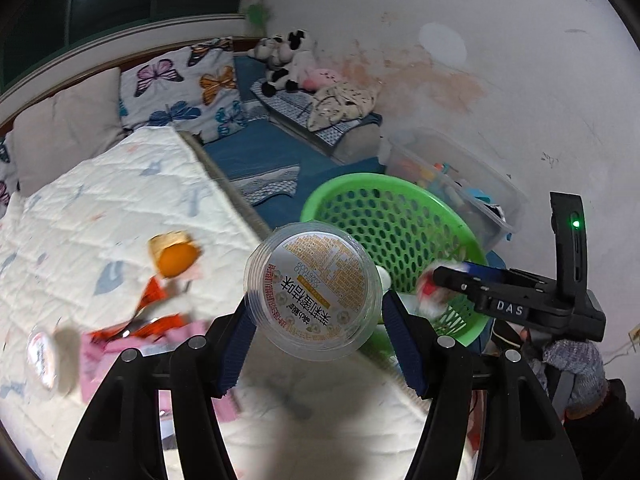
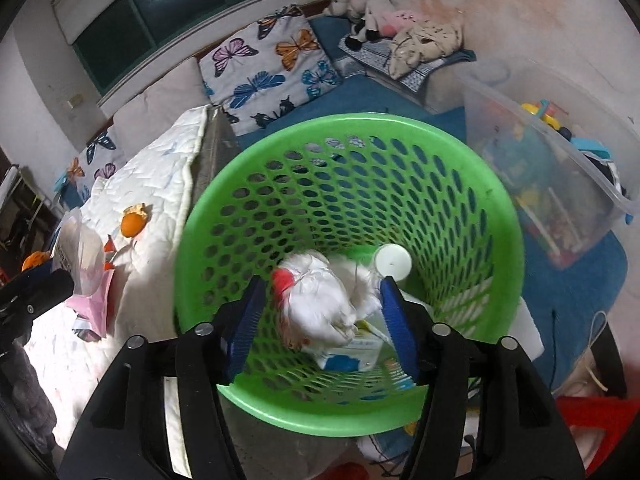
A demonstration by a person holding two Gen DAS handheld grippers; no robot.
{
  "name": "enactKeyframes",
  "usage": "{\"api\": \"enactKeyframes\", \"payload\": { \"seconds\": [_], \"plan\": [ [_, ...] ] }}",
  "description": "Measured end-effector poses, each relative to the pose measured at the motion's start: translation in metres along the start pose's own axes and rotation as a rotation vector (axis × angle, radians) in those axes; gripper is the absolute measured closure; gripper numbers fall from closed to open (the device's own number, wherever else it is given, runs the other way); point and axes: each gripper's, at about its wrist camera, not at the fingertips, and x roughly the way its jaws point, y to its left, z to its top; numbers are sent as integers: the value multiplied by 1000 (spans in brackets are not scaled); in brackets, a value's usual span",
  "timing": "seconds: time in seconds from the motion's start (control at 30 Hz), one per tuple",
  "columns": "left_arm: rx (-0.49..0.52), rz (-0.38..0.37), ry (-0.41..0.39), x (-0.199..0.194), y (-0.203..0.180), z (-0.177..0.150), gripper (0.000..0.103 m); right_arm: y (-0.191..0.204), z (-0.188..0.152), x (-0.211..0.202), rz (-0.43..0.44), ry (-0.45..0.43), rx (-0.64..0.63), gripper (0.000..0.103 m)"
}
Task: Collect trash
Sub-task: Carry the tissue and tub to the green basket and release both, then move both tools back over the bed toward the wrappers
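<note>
Between the blue pads of the left gripper (image 1: 314, 334) sits a clear plastic cup (image 1: 313, 292), its printed foil lid facing the camera; both pads press its sides, so the tool is clamped on it, above the edge of the white quilted bed (image 1: 120, 208). Only the left wrist view shows this cup head on; in the right wrist view it appears as a pale shape at the far left, with the left gripper dark beneath it.

Only the right wrist view looks down into the green basket (image 2: 348, 136), which stands beside the bed on blue flooring. Inside it lie a flat blue-and-white carton (image 2: 348, 354) and a white round-topped container (image 2: 393, 261) against the far-right wall. A crumpled white wrapper with a red patch (image 2: 316, 300) is blurred between the fingers of the right gripper (image 2: 320, 320), whose pads stand apart on either side of it without visibly touching; whether the wrapper rests on the carton or hangs above it cannot be told. From the left wrist view that gripper shows side-on over the basket's rim, with the wrapper blurred at its tip.

A clear storage bin (image 2: 560, 168) of coloured toys stands just beside the basket. On the bed remain pink paper (image 1: 104, 354), an orange wrapper (image 1: 154, 300), an orange-lidded cup (image 1: 174, 254) and another small cup (image 1: 42, 354).
</note>
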Motion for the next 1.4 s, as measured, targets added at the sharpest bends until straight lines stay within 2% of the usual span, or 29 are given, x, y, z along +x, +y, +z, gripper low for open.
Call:
{"api": "enactKeyframes", "payload": {
  "seconds": [0.13,0.6,0.7,0.77,1.1,1.4],
  "plan": [
    [19,-18,17,16,-14,9,42,-8,-1,-7,0,-10,11,34],
    [44,-55,91,67,-53,18,42,-28,-9,-35,2,-55,44,34],
    [41,-63,105,74,-55,17,39,-31,-11,-38,9,-56,53,34],
    [37,-66,105,76,-56,17,29,-31,-12,-39,13,-56,57,34],
    [30,-42,55,50,-44,11,28,-10,-16,-46,52,-62,24,32],
    [-29,40,-1,-1,-1,-12,28,35,-22,-45,107,-56,-51,29]
  ]
}}
